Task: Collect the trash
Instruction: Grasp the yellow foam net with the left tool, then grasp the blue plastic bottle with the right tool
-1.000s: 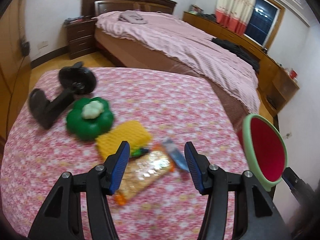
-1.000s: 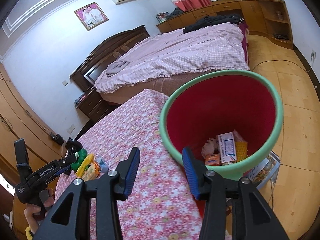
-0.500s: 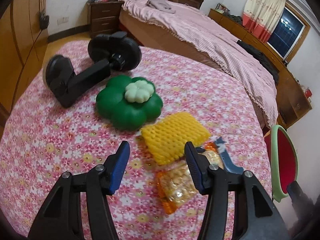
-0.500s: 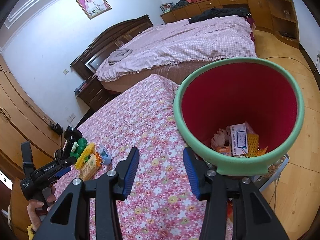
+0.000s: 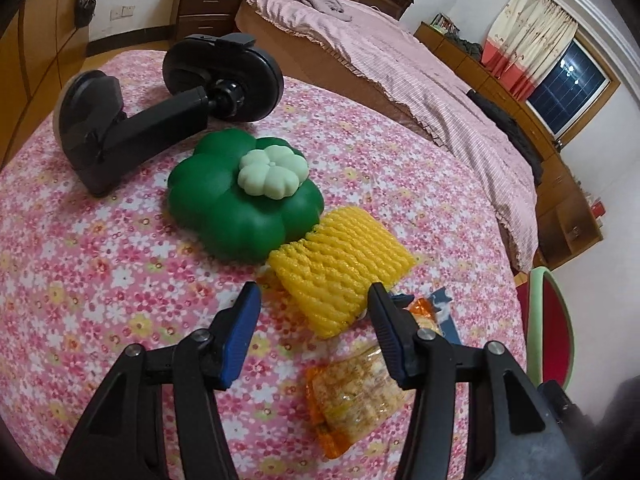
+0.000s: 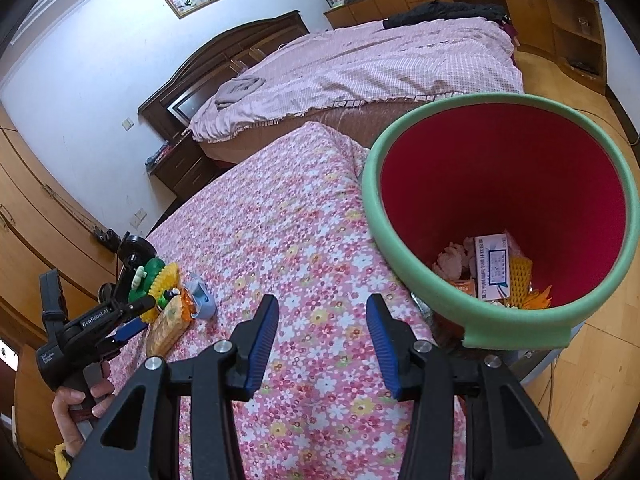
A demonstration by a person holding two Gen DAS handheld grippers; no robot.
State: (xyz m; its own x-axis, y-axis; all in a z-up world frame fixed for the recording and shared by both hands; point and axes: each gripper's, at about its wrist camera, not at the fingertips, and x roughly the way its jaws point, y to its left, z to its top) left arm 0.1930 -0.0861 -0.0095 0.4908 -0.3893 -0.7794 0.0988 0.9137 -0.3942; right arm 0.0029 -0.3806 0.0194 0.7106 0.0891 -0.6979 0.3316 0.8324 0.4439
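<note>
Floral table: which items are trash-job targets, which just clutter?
Job:
yellow foam net
orange snack packet
blue wrapper
red bin
left gripper, open near the net

Clutter:
green clover toy
black suction mount

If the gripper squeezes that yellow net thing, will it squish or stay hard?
The yellow foam net will probably squish: it looks like puffy open mesh, so the left gripper, open just before it, could flatten it. It likely weighs almost nothing. It seems limp too, since one edge sags over the snack packet.
</note>
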